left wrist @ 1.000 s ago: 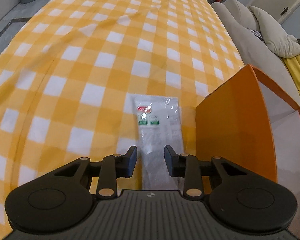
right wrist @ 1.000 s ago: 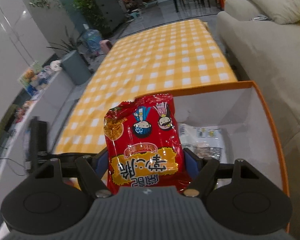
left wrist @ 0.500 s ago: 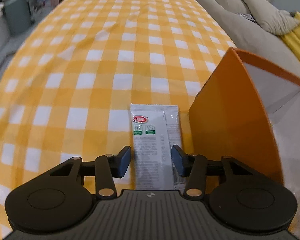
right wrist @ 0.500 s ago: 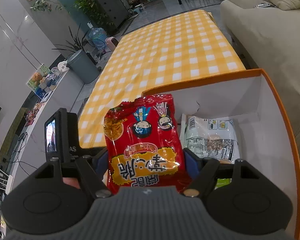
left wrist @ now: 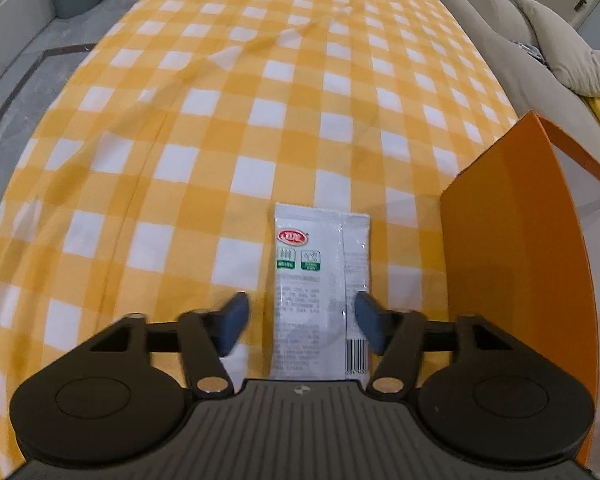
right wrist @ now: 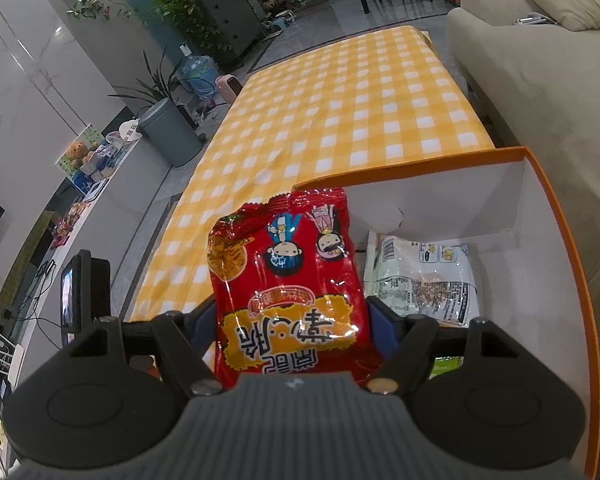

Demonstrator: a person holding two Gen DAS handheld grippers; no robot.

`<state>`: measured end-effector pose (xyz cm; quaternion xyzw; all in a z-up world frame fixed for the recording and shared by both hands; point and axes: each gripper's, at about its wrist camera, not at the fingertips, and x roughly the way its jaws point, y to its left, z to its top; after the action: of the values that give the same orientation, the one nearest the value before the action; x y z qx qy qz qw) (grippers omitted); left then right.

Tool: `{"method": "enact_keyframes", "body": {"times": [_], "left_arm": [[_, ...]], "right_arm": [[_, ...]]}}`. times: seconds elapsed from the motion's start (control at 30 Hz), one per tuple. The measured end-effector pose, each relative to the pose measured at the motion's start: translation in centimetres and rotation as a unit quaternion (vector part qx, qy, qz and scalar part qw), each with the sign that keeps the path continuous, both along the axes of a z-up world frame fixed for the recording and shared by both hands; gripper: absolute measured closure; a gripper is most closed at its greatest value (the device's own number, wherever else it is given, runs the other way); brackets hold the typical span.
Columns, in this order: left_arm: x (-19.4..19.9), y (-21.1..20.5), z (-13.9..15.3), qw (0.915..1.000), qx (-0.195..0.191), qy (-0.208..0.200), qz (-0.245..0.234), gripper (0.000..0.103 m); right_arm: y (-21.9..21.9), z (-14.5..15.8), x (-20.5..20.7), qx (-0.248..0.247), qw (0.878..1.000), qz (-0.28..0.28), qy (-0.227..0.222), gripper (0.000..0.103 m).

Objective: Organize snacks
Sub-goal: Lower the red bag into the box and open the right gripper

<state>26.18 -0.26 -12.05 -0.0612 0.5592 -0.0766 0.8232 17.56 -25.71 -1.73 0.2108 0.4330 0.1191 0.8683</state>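
Note:
A white snack packet [left wrist: 320, 288] lies flat on the yellow checked tablecloth [left wrist: 220, 120], beside the orange box [left wrist: 516, 240]. My left gripper [left wrist: 300, 322] is open, its fingers on either side of the packet's near end. My right gripper [right wrist: 290, 324] is shut on a red snack bag [right wrist: 288, 280] and holds it above the left edge of the orange box [right wrist: 556, 216]. A white packet [right wrist: 424, 280] lies inside the box, and a bit of a green one [right wrist: 446, 364] shows behind my right finger.
A beige sofa [right wrist: 540, 80] with a cushion runs along the table's right side. A grey bin [right wrist: 172, 132] and plants stand on the floor to the left. The other gripper's camera [right wrist: 82, 288] shows at the left of the right wrist view.
My left gripper has opened wider around the white packet. My right gripper has carried the red bag over the box, so more of the box's inside shows.

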Motion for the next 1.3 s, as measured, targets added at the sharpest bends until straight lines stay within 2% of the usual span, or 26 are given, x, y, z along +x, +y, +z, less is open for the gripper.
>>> {"method": "enact_keyframes", "body": {"times": [0.13,0.27,0.3,0.33,0.37,0.4,0.7,1.03,1.3], "left_arm": [[-0.1,-2.3,-0.4,0.9985,0.047,-0.003,-0.029,0.019],[-0.6,-4.2,-0.7,0.9945,0.098,-0.015,-0.033,0.014],[-0.7,-4.6,-0.8,0.9930,0.110,-0.022,-0.035,0.015],[-0.8,-4.7,-0.7,0.9929,0.110,-0.026,-0.036,0.022],[-1.0,-4.6,-0.5,0.9945,0.092,-0.032,-0.040,0.044],[-1.1,-4.6,-0.4,0.9945,0.091,-0.036,-0.036,0.045],[-1.1,-2.5,1.1,0.9982,0.051,-0.031,-0.001,0.048],[-2.1,-2.1,6.4,0.9965,-0.008,-0.082,0.014,0.048],[-3.6,-3.1,9.9,0.9926,-0.047,-0.111,-0.012,0.048]], "right_arm": [[0.1,-0.1,-0.2,-0.001,1.000,0.004,0.003,0.030],[0.0,-0.4,0.0,-0.006,1.000,-0.001,0.012,0.030],[-0.1,-0.5,0.1,-0.006,1.000,-0.002,0.013,0.030],[-0.1,-0.5,0.1,-0.005,1.000,-0.002,0.014,0.030],[-0.2,-0.5,0.1,-0.005,1.000,-0.003,0.015,0.030],[-0.2,-0.5,0.1,-0.004,1.000,-0.005,0.016,0.030],[-2.4,-0.7,-0.2,-0.008,0.999,-0.044,0.028,0.030],[-6.2,0.6,-1.2,-0.021,0.995,-0.092,0.023,0.030],[-6.4,-0.5,-0.2,-0.093,0.991,-0.074,0.058,0.030]]}}
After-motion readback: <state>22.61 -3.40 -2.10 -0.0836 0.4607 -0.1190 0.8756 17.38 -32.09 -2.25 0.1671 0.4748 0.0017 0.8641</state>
